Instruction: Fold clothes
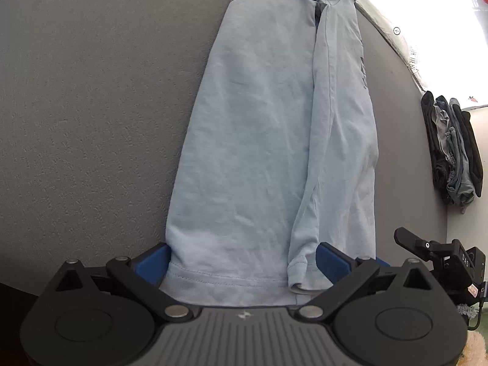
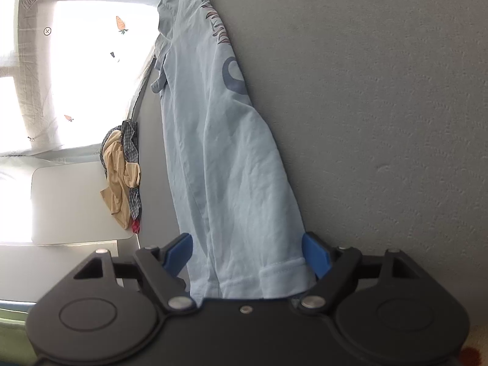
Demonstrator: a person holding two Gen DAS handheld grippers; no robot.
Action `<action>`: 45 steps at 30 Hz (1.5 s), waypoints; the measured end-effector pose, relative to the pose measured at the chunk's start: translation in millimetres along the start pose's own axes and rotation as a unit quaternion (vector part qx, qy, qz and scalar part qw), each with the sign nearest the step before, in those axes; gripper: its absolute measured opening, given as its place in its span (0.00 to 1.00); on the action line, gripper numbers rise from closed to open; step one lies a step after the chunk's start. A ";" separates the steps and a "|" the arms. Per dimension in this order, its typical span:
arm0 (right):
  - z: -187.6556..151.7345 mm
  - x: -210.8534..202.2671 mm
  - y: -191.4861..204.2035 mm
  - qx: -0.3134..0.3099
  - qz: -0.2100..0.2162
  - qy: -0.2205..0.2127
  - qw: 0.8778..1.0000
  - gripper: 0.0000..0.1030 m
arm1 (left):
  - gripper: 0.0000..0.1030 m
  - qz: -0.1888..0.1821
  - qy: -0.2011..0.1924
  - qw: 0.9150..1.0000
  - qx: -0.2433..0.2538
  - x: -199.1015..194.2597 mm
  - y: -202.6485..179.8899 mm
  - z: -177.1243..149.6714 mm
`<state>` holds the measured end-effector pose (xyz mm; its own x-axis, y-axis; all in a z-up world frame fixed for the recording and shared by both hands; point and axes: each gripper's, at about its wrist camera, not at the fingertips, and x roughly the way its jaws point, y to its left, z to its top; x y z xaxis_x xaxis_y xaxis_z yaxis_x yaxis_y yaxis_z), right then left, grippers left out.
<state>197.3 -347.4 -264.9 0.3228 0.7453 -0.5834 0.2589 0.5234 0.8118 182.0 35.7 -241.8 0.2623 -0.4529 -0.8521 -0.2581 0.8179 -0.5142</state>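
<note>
**Both grippers wide over a folded shirt**

Left hand-held gripper [image 1: 242,262] stands wide open, its blue pads either side of the shirt's [image 1: 268,140] hem without pressing it. Right hand-held gripper [image 2: 248,254] is opening, cloth between its pads, neither gripping.

Pale blue and lightly creased, the shirt [image 2: 225,158] lies flat on the counter [image 1: 91,106] in a long narrow strip, sides folded inward, one sleeve laid along its length. Dark print shows along a folded edge.

Grey and textured, the counter [image 2: 381,106] carries a dark clothes pile [image 1: 451,152] at one edge. Tan and checked garments [image 2: 122,170] hang over the other, beside a white board. Bright window light beyond.
</note>
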 end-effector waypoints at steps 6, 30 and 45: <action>3.0 4.9 -19.6 0.043 0.008 0.034 0.998 0.40 | 0.80 -0.045 -0.003 0.999 -0.019 -10.0 24.3 -3.0; -16.6 1.3 55.2 -0.119 -0.139 0.043 0.982 0.05 | 0.04 -0.056 -0.031 0.987 -0.149 -32.2 50.2 -18.9; 17.8 -51.2 75.5 0.010 0.021 0.018 1.000 0.04 | 0.04 -0.232 -0.085 0.939 -0.241 -73.7 33.6 29.0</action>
<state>216.5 -353.4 -174.1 0.3003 0.7810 -0.5477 0.2641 0.4837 0.8345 180.9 106.9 -193.4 0.5850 -0.6239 -0.5182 -0.4584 0.2728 -0.8458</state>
